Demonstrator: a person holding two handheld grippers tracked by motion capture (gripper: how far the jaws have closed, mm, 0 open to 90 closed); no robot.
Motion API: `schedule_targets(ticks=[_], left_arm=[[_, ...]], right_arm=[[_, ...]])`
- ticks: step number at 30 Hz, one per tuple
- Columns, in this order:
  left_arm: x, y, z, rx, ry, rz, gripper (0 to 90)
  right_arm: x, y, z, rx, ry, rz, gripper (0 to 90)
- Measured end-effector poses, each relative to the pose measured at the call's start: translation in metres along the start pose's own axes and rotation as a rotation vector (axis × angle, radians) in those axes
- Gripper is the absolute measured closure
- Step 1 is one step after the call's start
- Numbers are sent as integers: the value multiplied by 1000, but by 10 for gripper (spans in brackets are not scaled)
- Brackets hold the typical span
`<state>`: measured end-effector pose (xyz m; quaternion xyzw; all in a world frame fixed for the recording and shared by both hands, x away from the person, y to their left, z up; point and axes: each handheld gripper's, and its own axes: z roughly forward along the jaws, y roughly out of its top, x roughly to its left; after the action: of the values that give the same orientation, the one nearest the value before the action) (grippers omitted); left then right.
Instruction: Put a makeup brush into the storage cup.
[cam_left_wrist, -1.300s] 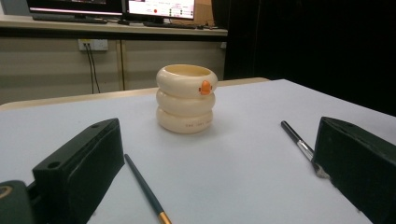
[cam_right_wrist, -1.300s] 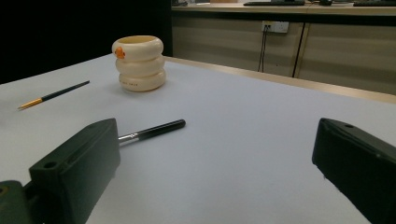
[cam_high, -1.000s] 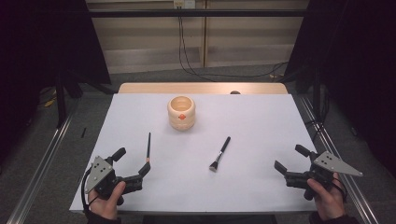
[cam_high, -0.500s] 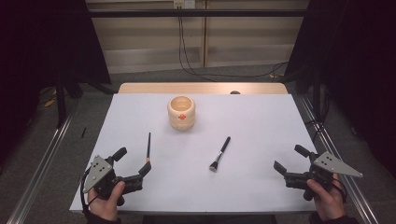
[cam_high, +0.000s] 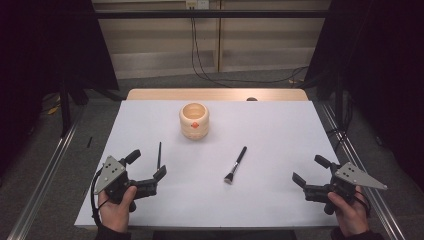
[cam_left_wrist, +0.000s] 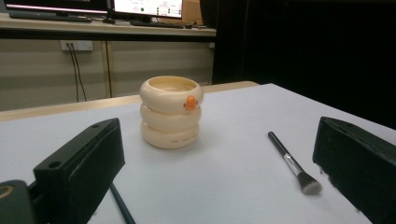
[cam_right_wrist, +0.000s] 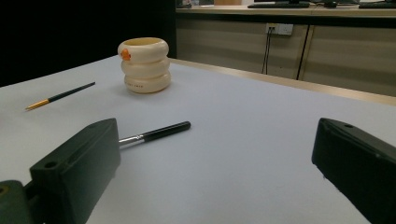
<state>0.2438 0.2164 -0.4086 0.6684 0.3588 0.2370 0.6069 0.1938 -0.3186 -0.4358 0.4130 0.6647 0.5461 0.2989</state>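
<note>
From the high view, the left gripper (cam_high: 148, 168) and right gripper (cam_high: 308, 172) sit at the near corners of the white surface (cam_high: 280, 130), fingers spread and empty. A thin brush (cam_high: 159, 155) lies just beside the left gripper; a makeup brush (cam_high: 235, 164) lies mid-surface, near a cream ringed cup (cam_high: 194, 121).

The left gripper view faces the cup (cam_left_wrist: 171, 112) (orange dot on its rim), makeup brush (cam_left_wrist: 293, 162) to the right.

The right gripper view has the makeup brush (cam_right_wrist: 156, 132) by one finger, the thin brush (cam_right_wrist: 59, 96) farther off.

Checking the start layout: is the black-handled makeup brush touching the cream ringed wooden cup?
Apart. The high view shows bare white table between the makeup brush and the cup.
</note>
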Motion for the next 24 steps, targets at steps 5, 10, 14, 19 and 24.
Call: schedule_targets(ticks=[5,10,14,19,24], left_arm=[[8,5,8,-8,-43,5,18],[12,10,18,12,-24,28,22],[16,14,26,37,-16,30,19],[22,21,35,55,-4,63,20],[29,28,40,71,11,66,19]], right_arm=[[0,0,0,1,2,-1,8],[0,0,0,-1,3,0,7],[0,0,1,-1,0,2,8],[0,0,0,3,5,-6,8],[0,0,0,7,7,-7,8]])
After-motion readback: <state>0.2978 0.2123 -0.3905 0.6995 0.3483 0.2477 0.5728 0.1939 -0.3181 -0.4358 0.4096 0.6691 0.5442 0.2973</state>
